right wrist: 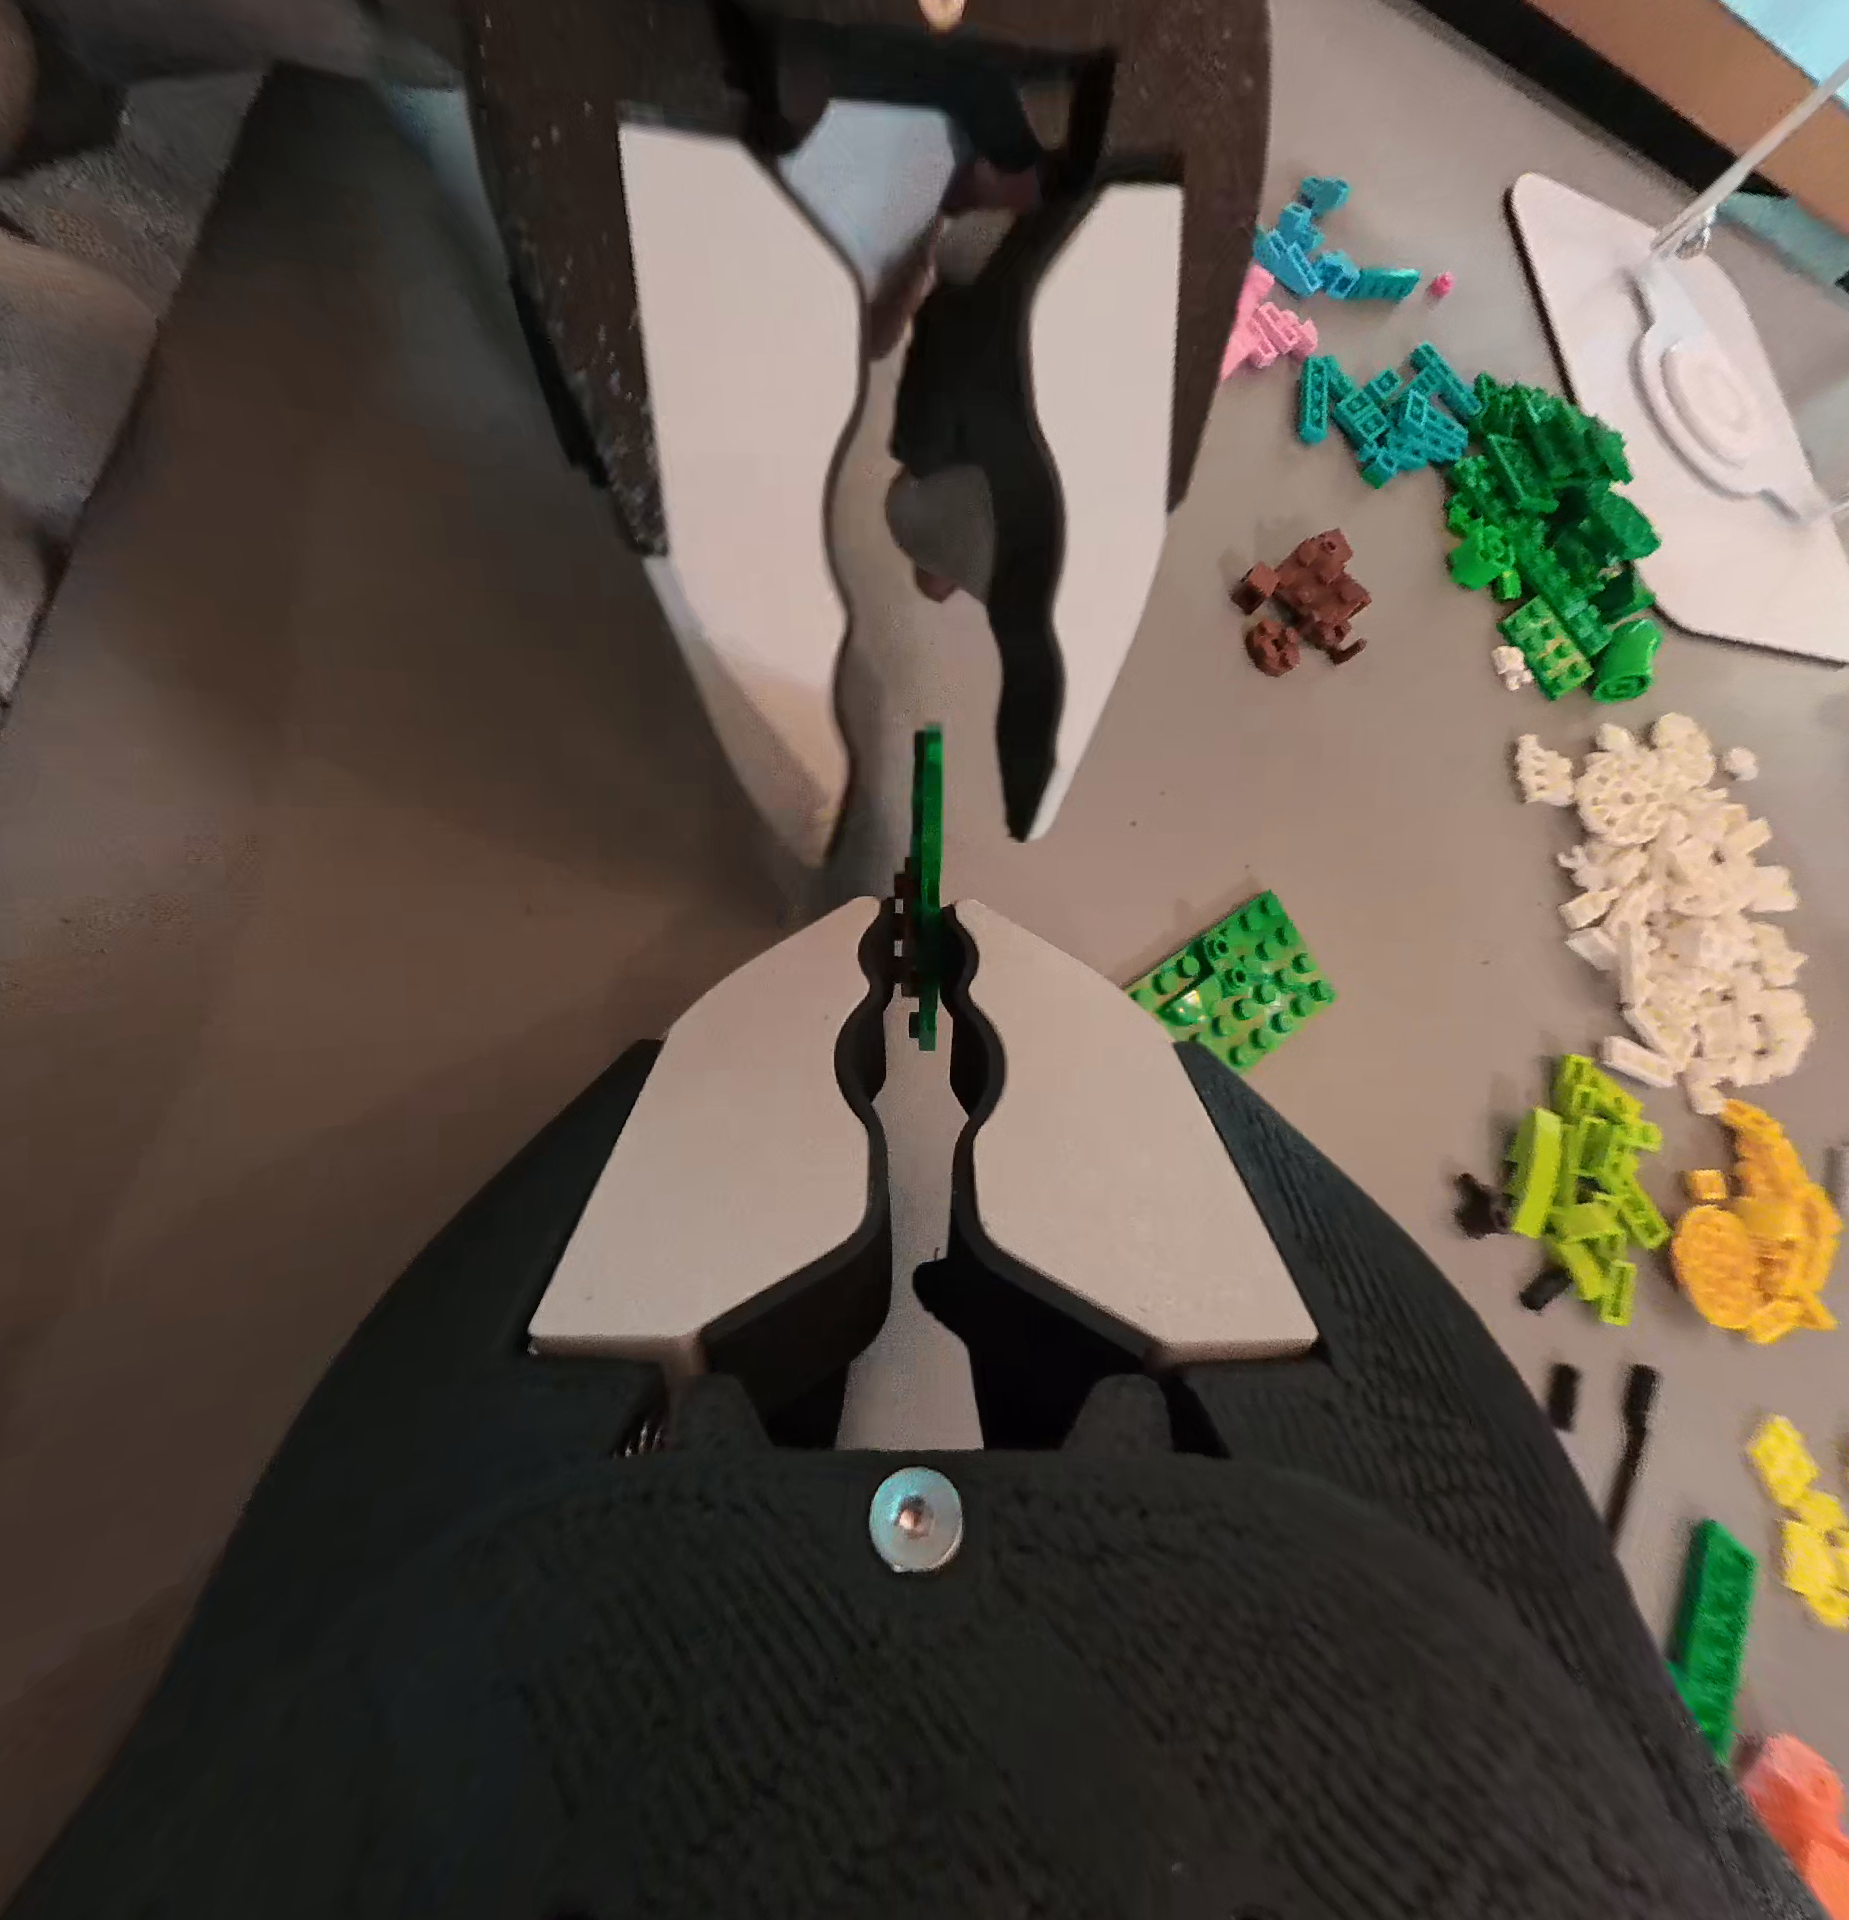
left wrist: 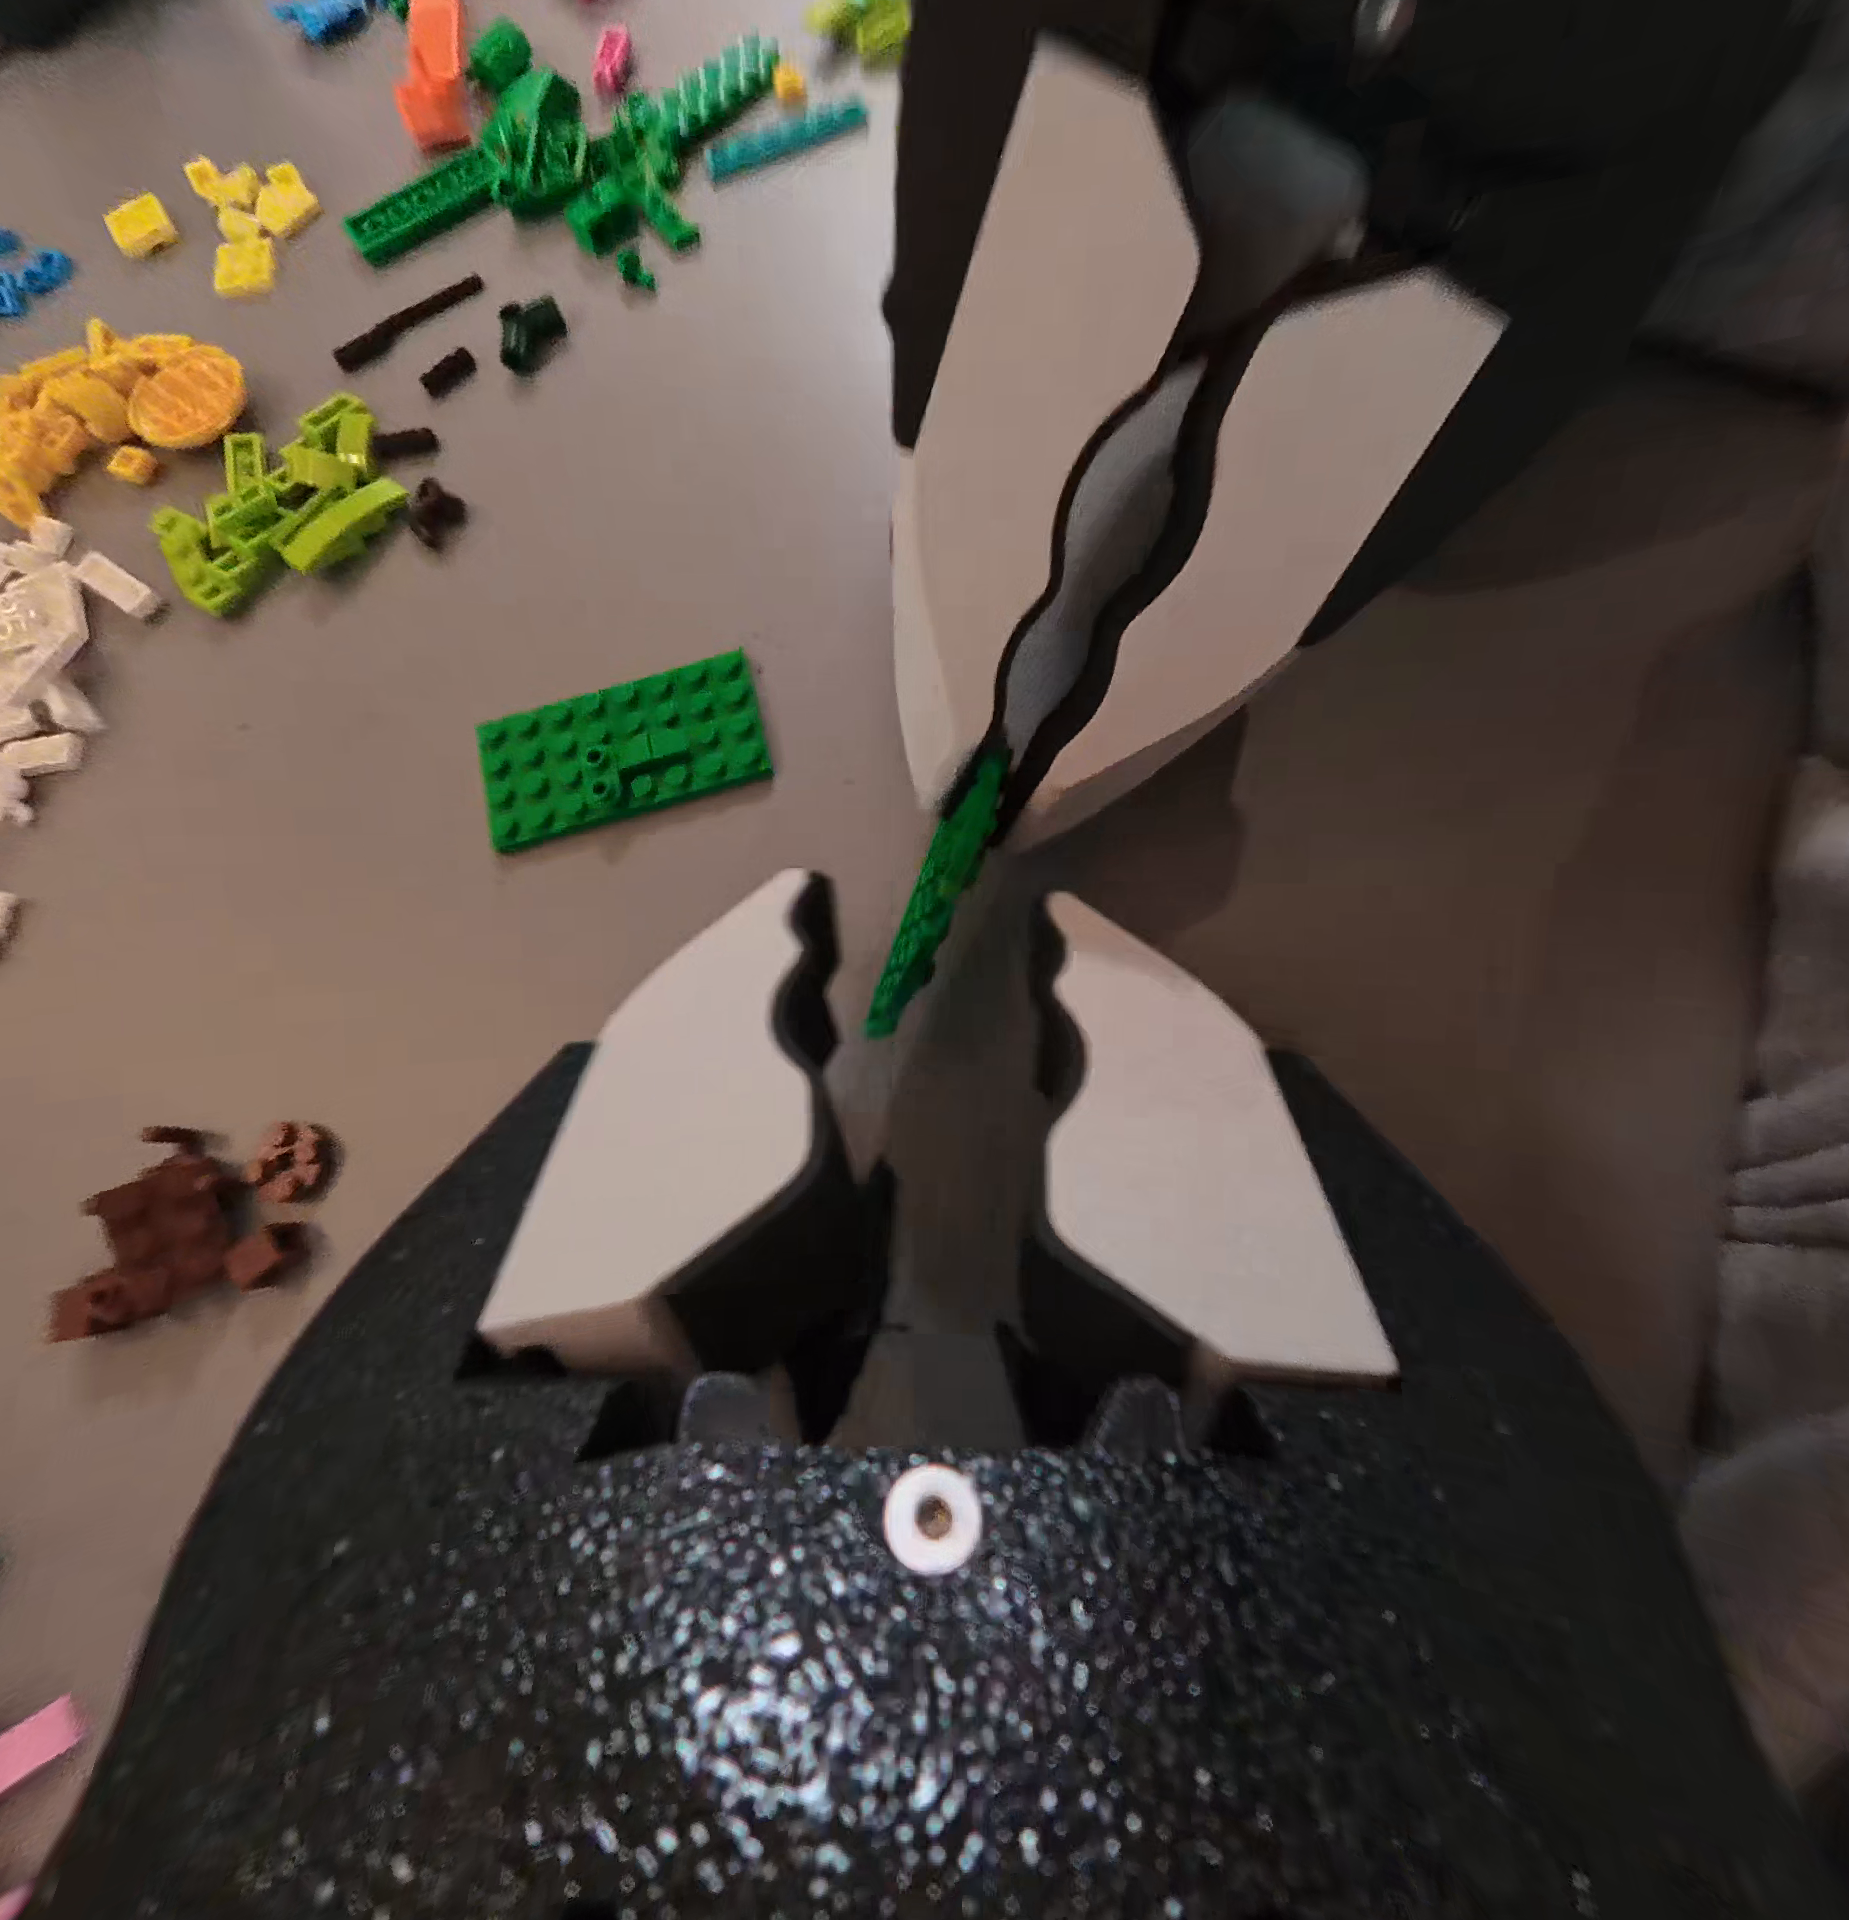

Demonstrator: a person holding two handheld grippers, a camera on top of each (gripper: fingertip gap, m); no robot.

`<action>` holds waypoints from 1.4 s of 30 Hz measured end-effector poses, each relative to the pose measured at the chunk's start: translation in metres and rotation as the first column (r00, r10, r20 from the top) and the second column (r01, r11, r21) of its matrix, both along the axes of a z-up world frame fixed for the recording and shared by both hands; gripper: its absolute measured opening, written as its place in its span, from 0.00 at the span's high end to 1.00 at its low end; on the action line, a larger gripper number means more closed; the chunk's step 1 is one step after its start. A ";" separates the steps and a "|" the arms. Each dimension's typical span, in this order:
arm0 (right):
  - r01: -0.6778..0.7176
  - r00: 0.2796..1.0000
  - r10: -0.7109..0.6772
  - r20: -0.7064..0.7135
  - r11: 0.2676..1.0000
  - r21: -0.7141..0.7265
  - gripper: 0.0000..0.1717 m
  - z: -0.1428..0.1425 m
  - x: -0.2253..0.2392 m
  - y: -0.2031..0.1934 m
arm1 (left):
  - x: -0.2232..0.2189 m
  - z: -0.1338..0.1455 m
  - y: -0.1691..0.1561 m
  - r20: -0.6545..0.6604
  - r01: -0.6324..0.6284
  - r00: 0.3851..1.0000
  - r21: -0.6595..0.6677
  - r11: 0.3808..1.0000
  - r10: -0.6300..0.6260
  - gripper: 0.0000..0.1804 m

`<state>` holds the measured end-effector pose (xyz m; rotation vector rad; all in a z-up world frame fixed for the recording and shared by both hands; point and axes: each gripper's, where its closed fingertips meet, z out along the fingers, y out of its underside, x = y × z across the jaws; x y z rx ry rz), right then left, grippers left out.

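Sorted brick piles lying along the desk's far side, flat green plate (left wrist: 625, 750) resting near them, left tool (left wrist: 941, 914) gaping wide around a green plate (right wrist: 928, 831), right tool (right wrist: 918, 914) pinching that plate edge-on, near the desk's front edge.

Grey table (right wrist: 1315, 831), green studded plate (left wrist: 625, 750), sorted brick piles, white (right wrist: 1678, 914), yellow-orange (left wrist: 99, 416), brown (left wrist: 187, 1226)

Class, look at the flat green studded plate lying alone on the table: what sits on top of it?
On the green plate sit a few small green pieces near its middle. Whatever lies beneath it is covered.
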<state>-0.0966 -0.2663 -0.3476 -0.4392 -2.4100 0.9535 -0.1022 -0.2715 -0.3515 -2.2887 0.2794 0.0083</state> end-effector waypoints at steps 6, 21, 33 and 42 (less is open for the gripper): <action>-0.032 0.998 0.037 -0.045 0.994 0.107 0.96 0.011 -0.001 0.002 | -0.004 -0.002 0.008 -0.197 0.024 0.980 0.007 1.000 -0.022 0.93; 0.247 0.911 -0.285 -0.299 0.956 -0.160 0.78 0.055 -0.036 0.019 | -0.023 0.036 0.022 0.603 -0.356 0.779 0.196 0.914 0.174 0.98; 0.364 0.889 -0.445 -0.106 0.828 -0.425 0.83 0.071 -0.047 0.023 | -0.038 0.051 0.025 0.383 -0.380 0.895 0.383 0.842 0.230 0.98; 0.328 0.893 -0.416 -0.172 0.864 -0.382 0.80 0.071 -0.046 0.021 | -0.039 0.053 0.025 0.259 -0.353 0.929 0.398 0.847 0.266 0.98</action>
